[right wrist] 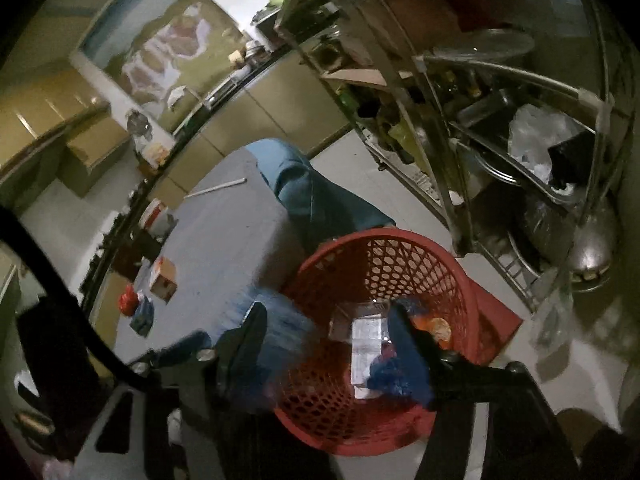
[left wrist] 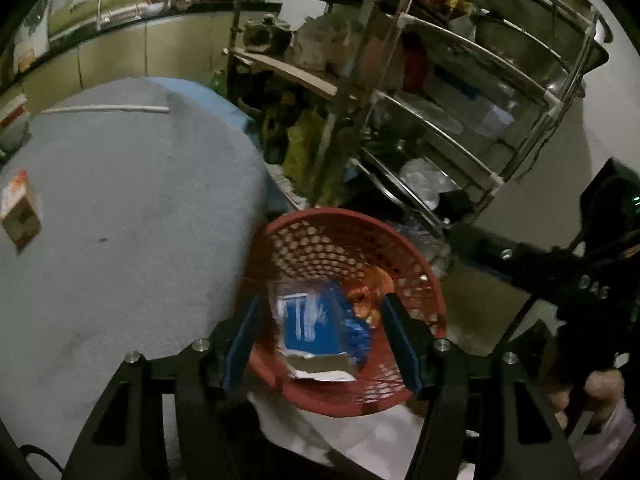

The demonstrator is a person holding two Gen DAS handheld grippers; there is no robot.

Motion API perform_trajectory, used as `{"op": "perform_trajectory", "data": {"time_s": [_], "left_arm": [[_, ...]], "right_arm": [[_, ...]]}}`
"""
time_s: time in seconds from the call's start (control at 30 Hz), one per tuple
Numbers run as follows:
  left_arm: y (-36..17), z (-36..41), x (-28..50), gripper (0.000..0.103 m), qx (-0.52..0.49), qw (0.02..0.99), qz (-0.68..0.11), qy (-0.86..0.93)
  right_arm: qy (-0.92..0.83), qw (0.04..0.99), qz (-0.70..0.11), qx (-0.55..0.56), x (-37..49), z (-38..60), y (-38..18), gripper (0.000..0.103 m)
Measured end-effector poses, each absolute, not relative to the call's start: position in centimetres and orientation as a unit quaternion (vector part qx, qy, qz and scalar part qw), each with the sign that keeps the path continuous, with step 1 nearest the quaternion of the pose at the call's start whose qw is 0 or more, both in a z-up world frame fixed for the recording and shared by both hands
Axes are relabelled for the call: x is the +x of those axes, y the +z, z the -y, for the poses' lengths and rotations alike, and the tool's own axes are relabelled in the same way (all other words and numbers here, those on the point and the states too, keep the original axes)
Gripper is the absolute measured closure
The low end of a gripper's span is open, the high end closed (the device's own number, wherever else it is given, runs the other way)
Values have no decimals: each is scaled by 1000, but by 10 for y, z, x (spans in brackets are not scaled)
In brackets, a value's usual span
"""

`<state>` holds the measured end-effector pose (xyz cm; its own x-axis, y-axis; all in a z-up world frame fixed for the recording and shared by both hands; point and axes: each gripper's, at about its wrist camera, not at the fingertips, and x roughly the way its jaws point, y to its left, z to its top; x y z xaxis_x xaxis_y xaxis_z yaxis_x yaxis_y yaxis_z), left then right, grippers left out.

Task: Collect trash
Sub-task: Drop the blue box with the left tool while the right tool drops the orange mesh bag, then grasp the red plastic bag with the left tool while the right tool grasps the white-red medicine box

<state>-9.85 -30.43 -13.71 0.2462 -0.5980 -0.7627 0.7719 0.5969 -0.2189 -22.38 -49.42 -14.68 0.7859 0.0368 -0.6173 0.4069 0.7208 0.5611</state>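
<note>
Both grippers (left wrist: 320, 340) (right wrist: 332, 344) gape empty | red basket (left wrist: 416, 256) beside grey table (left wrist: 120, 220) | metal rack (left wrist: 460, 92)

No legible txt anywhere, both views blurred and dim.

Blue-and-white flat carton (left wrist: 310, 326) inside the red perforated plastic basket (left wrist: 416, 268): white bars/marks on the blue face, too smeared to read. Right-wrist view shows the same carton (right wrist: 366, 344) as a pale panel w/ faint print lines, unreadable.

Small brown-and-white cardboard box with orange-red patch (left wrist: 19, 210) at 9 o'clock on the grey cloth-covered counter (left wrist: 132, 208): label area visible, no letters resolvable. In the right-wrist view, that box (right wrist: 163, 278) is likewise blank to the eye.

Green indicator glow (left wrist: 635, 200) at 3 o'clock on black gear: a light, not a digit as far as can be told.
</note>
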Motion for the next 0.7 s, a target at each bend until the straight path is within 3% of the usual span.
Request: {"op": "perform_trajectory", "data": {"time_s": [0.33,0.7], "left_arm": [[-120,220,-84,39,89,836,-394,-372],[-110,11,-6,32,-10,912,-399,-98]], "right_arm": [[-75,902,-303,298,-196,459,-124,36],[21,904,-352,241,-104,369,-113,36]]}}
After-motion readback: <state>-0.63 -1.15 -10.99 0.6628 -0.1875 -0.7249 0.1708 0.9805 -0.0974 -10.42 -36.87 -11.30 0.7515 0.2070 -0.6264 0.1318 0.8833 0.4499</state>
